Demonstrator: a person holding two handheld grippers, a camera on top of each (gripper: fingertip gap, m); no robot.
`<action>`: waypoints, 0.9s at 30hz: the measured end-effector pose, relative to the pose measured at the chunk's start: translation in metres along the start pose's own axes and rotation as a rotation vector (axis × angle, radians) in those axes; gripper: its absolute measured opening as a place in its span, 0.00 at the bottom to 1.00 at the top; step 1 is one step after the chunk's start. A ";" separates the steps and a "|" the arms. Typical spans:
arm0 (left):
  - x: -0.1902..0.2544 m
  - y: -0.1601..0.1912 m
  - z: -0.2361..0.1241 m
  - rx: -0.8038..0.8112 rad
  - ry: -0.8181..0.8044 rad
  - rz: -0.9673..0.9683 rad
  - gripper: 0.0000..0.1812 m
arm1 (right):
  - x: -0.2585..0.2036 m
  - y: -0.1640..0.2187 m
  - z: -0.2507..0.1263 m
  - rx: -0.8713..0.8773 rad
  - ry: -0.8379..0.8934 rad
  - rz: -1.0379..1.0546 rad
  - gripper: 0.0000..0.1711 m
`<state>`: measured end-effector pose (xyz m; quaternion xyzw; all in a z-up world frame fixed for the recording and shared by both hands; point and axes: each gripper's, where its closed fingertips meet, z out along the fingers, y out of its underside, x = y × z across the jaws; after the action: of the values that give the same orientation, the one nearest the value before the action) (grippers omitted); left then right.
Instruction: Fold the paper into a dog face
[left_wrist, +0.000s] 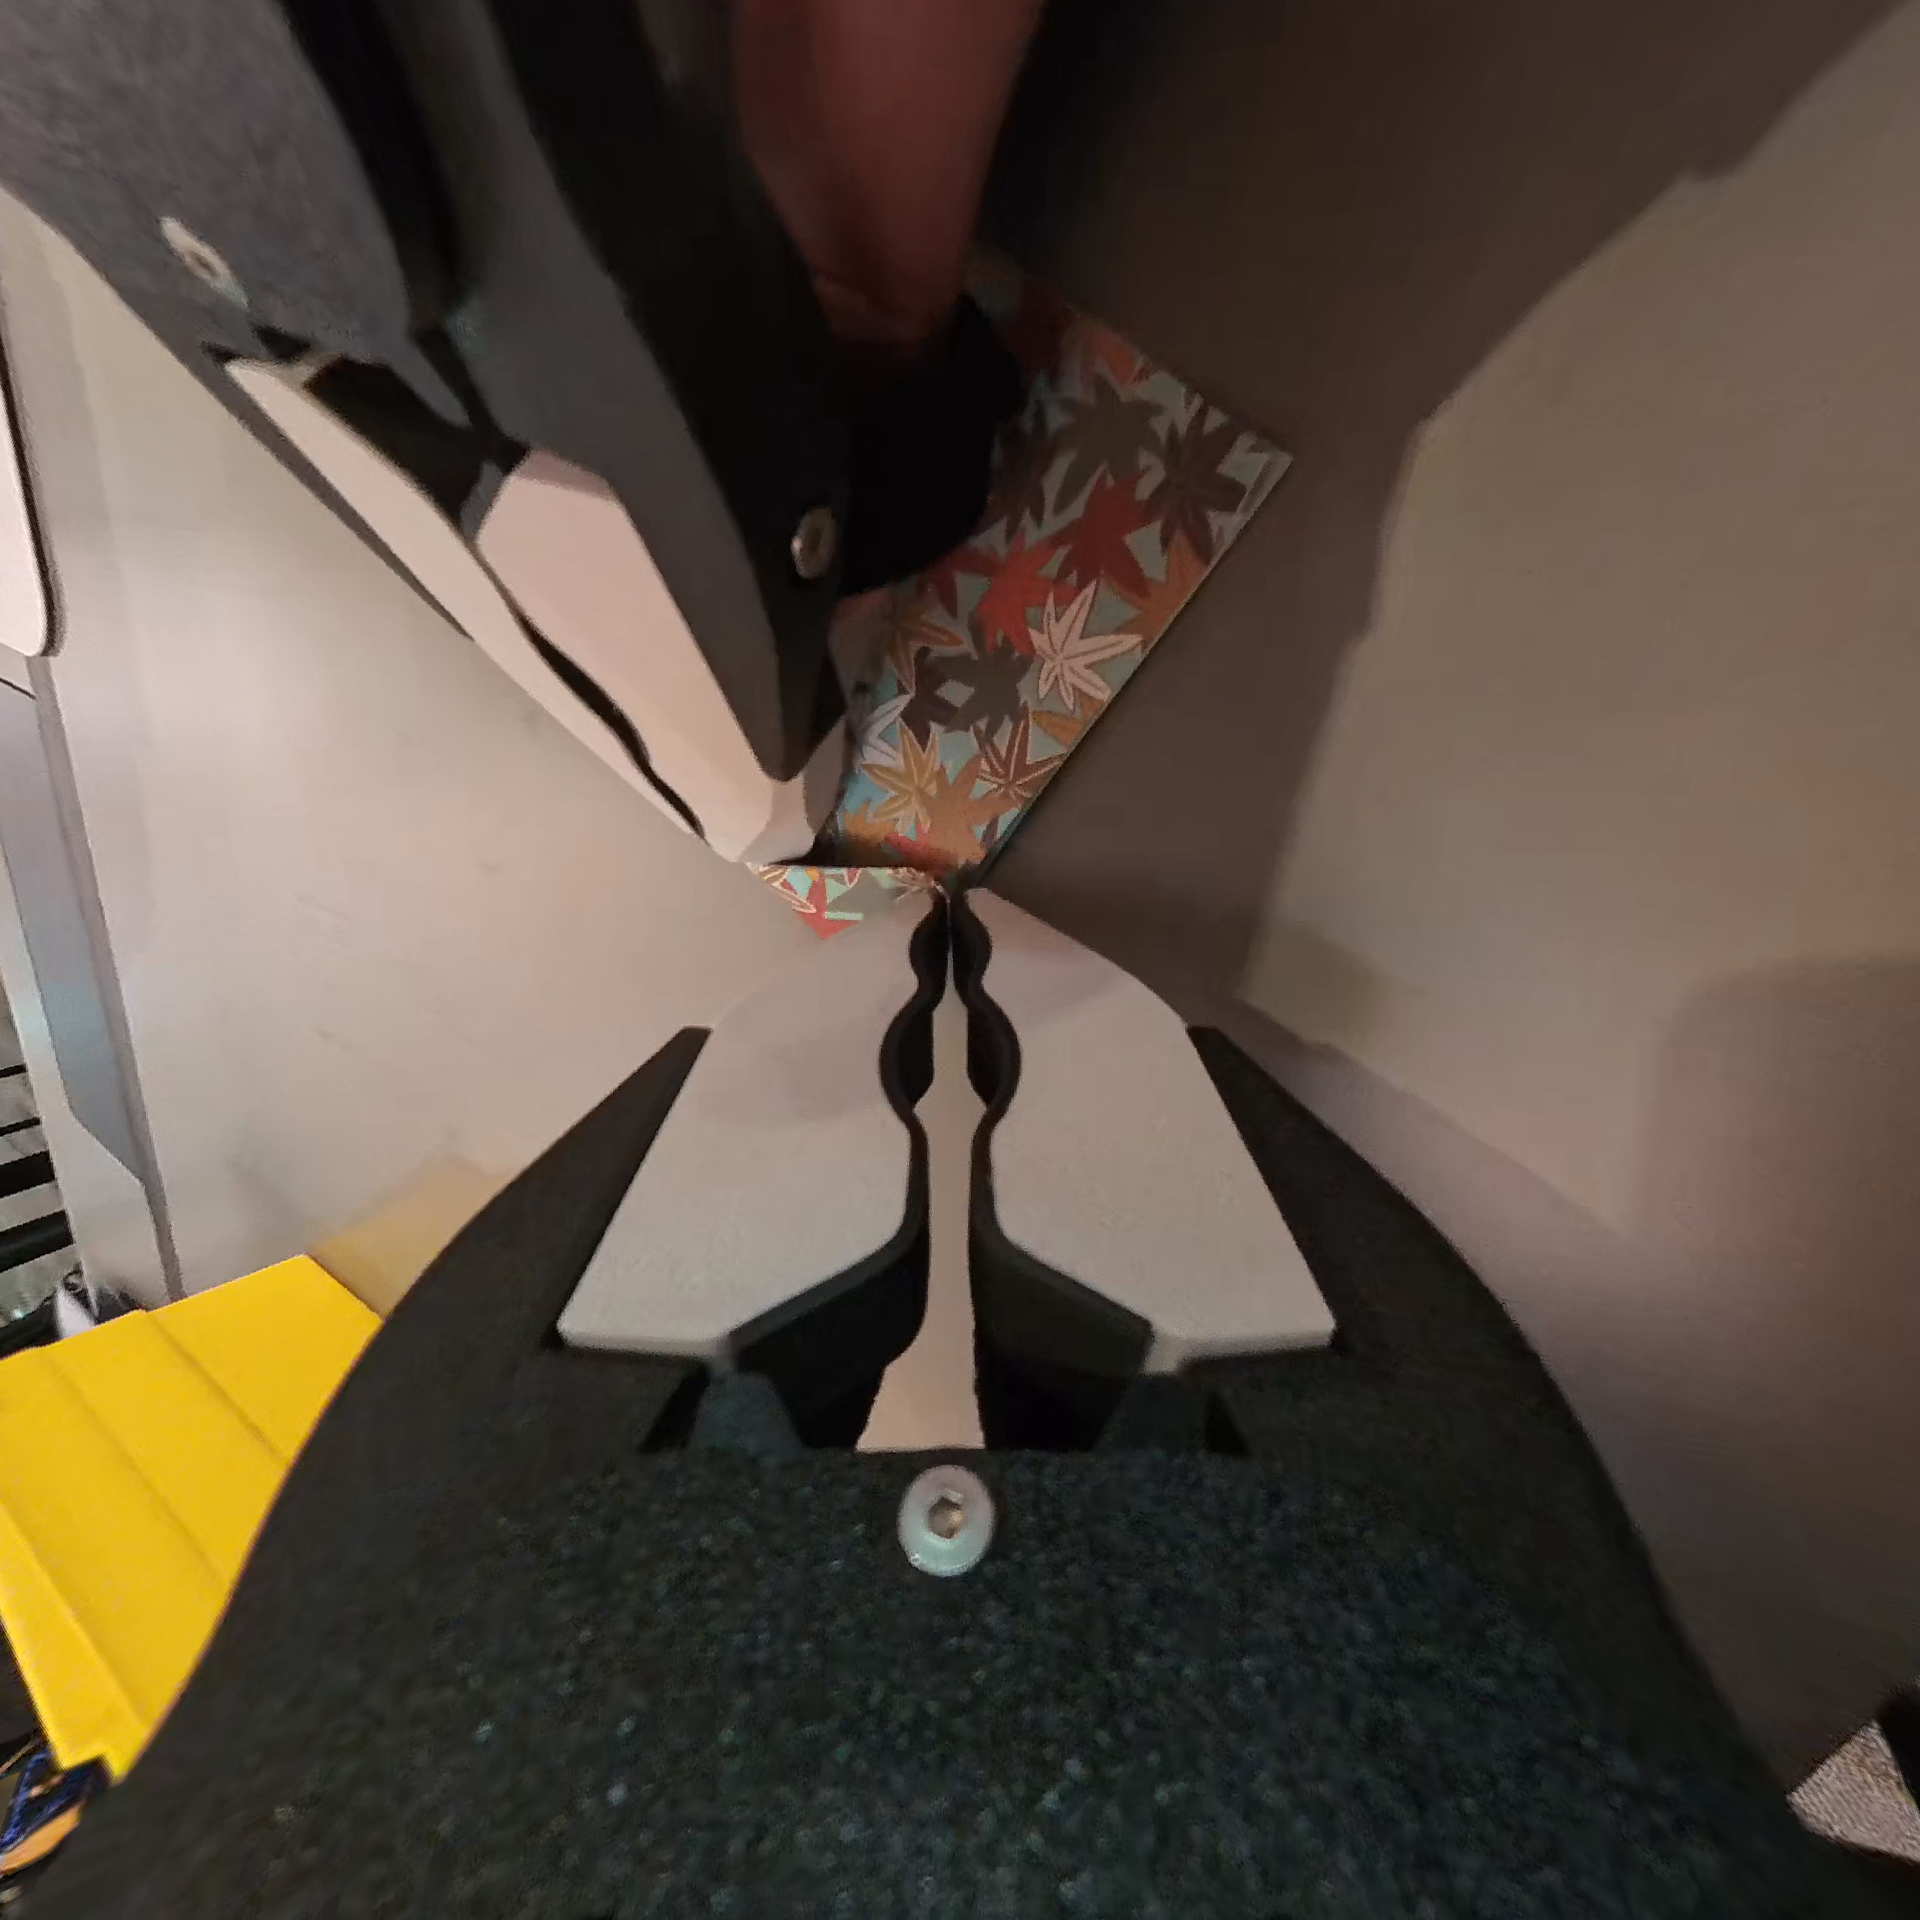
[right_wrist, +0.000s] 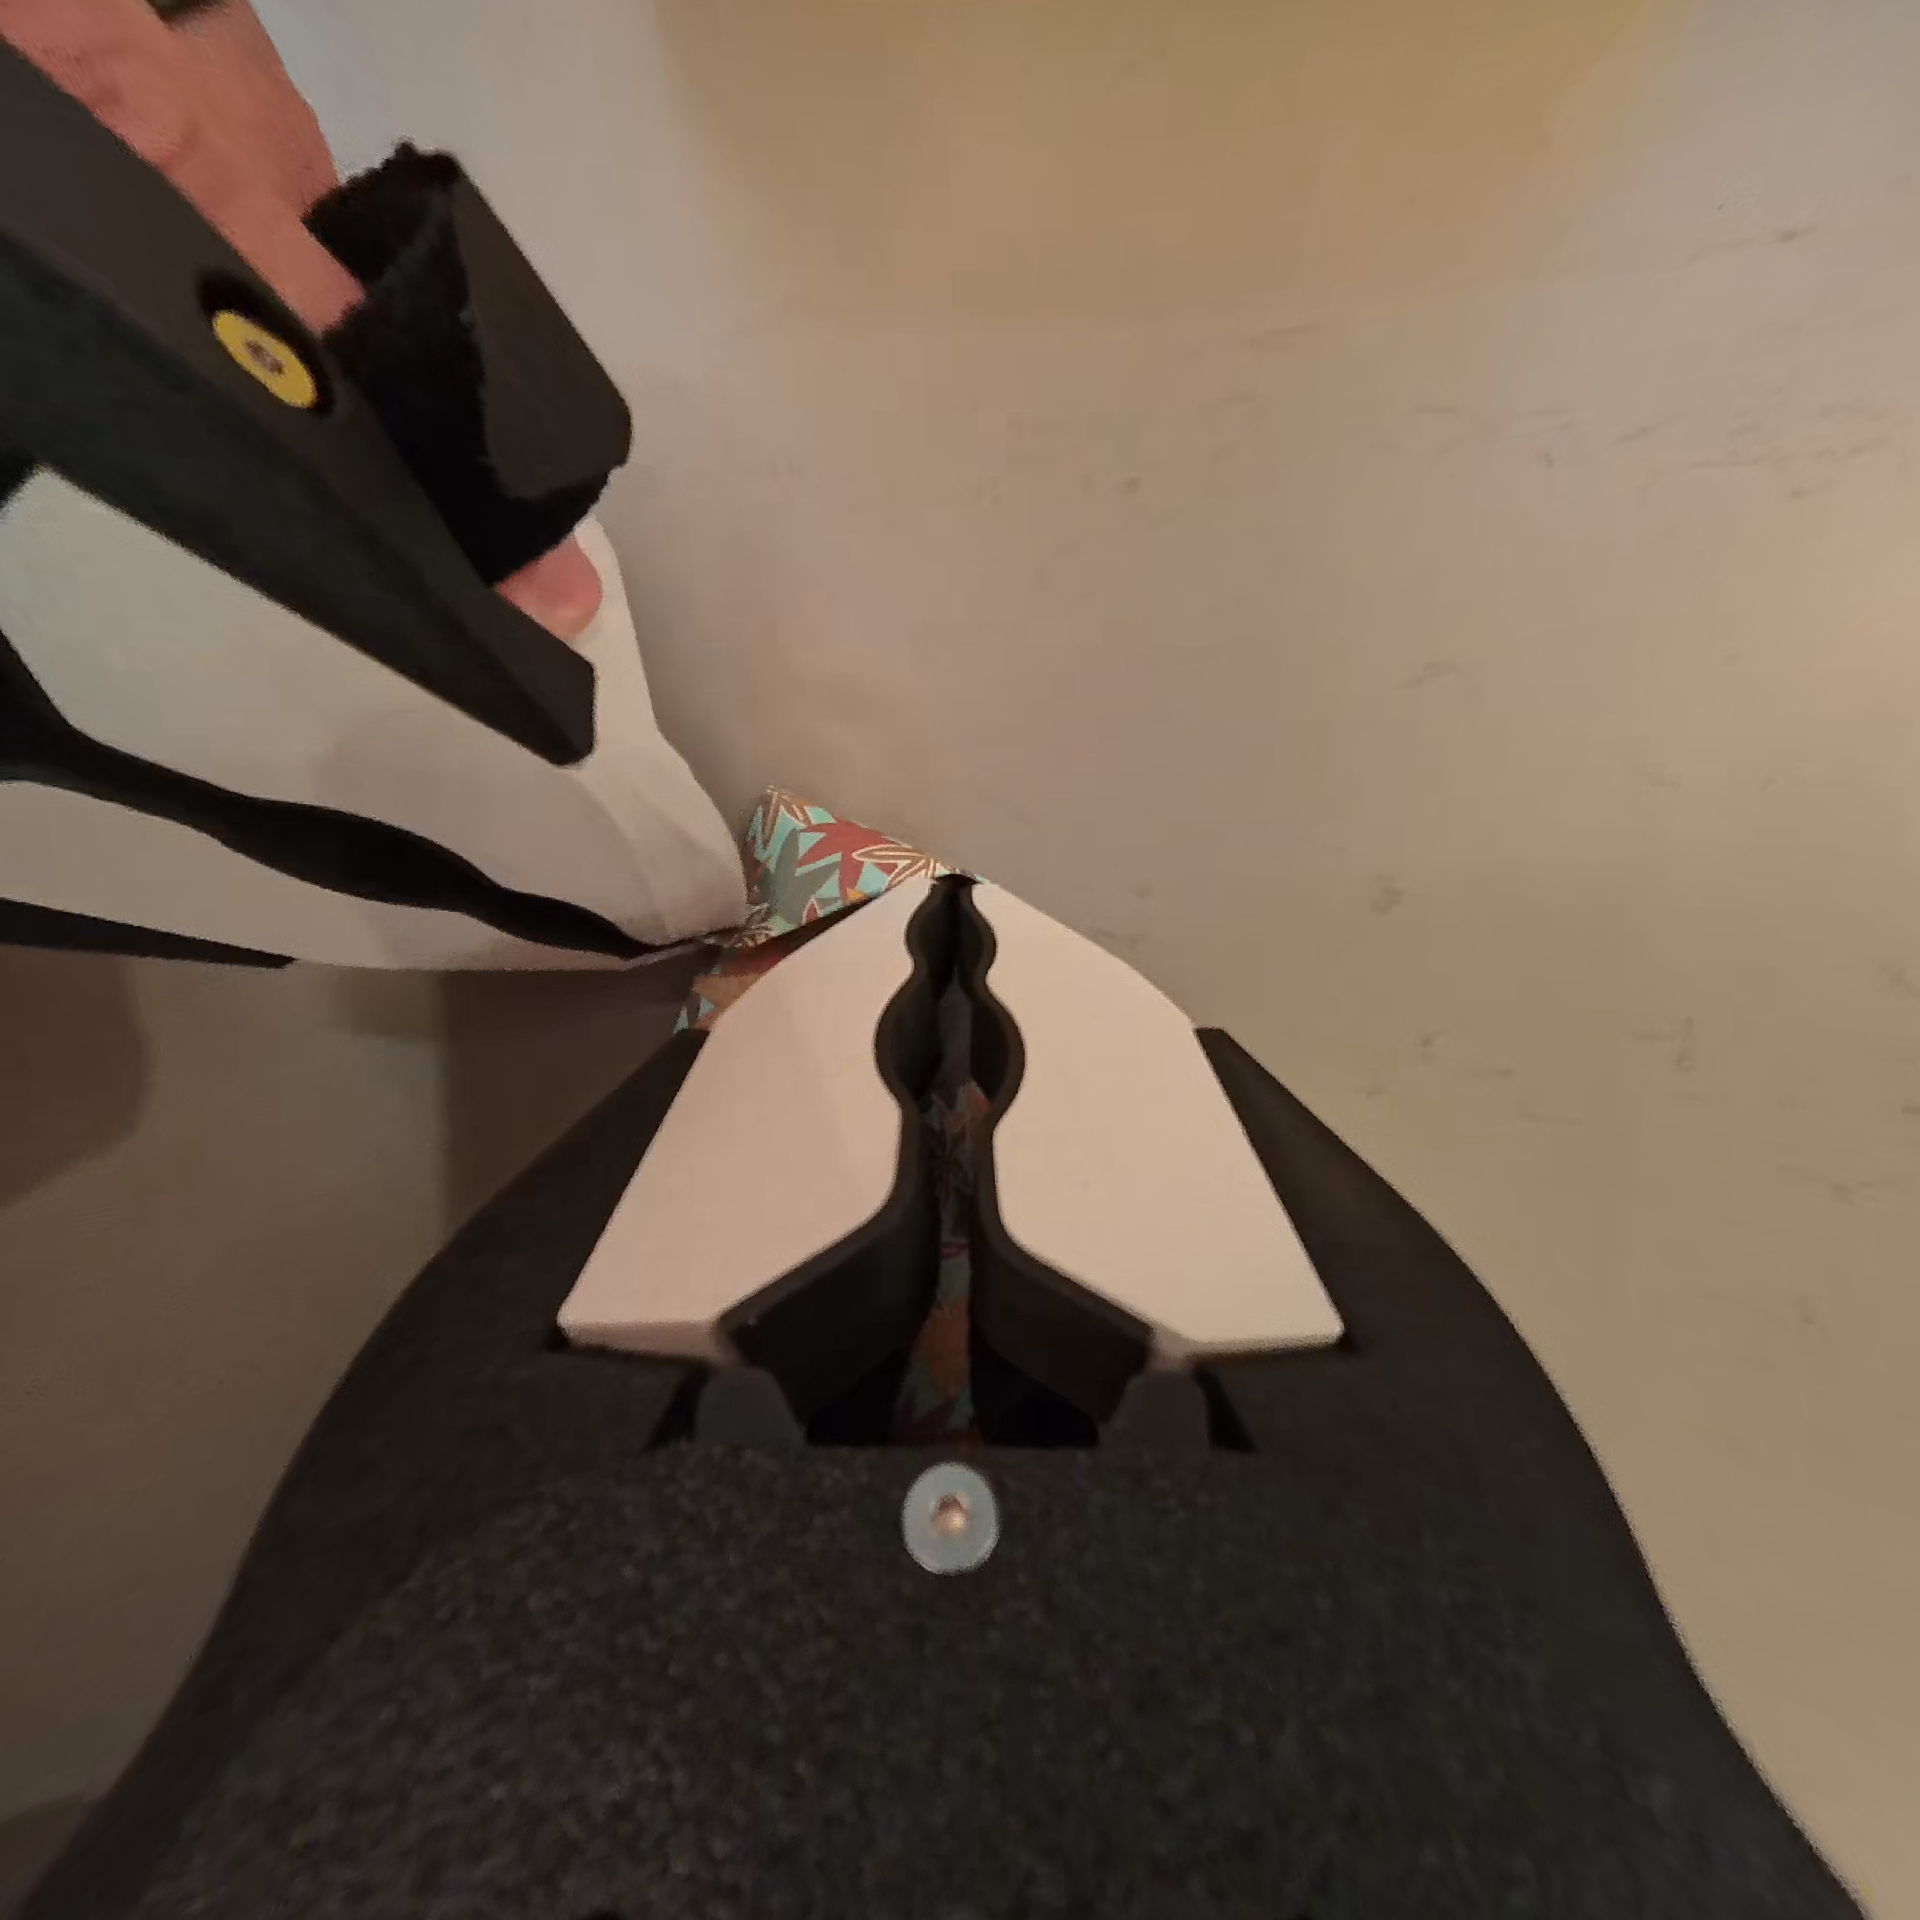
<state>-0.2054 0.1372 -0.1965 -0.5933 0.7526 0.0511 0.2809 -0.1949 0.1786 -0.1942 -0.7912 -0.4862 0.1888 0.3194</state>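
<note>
The paper (left_wrist: 1049, 634) has a coloured leaf pattern on a pale blue ground and is partly folded. In the left wrist view it slants up to the right over the white table (left_wrist: 364, 883). My left gripper (left_wrist: 948, 902) is shut, and its tips pinch the paper's near corner. My right gripper (left_wrist: 787, 816) comes in from the upper left and meets the paper close by. In the right wrist view my right gripper (right_wrist: 956, 883) is shut on the paper, and a strip of it (right_wrist: 951, 1195) shows between the fingers. The left gripper (right_wrist: 712, 935) pinches the paper's tip (right_wrist: 821, 852) from the left.
A yellow object (left_wrist: 156, 1455) lies at the table's near left. A grey frame or leg (left_wrist: 94, 935) stands at the left edge. A person's hand (right_wrist: 208, 125) holds the left gripper. Bare white table (right_wrist: 1351, 520) stretches right of the grippers. Spacing between my two grippers at the tips: around 4 cm.
</note>
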 end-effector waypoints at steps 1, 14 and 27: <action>0.000 0.000 0.000 0.001 0.001 0.003 0.00 | 0.000 0.000 0.000 -0.001 -0.003 0.003 0.00; 0.002 -0.003 0.000 0.002 0.008 0.013 0.00 | -0.004 0.013 -0.012 -0.065 -0.067 -0.007 0.00; 0.005 -0.008 -0.001 -0.003 0.017 0.030 0.00 | -0.003 0.013 -0.013 -0.077 -0.058 0.005 0.00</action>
<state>-0.1994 0.1305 -0.1962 -0.5829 0.7636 0.0513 0.2729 -0.1805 0.1673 -0.1935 -0.7982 -0.5004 0.1935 0.2739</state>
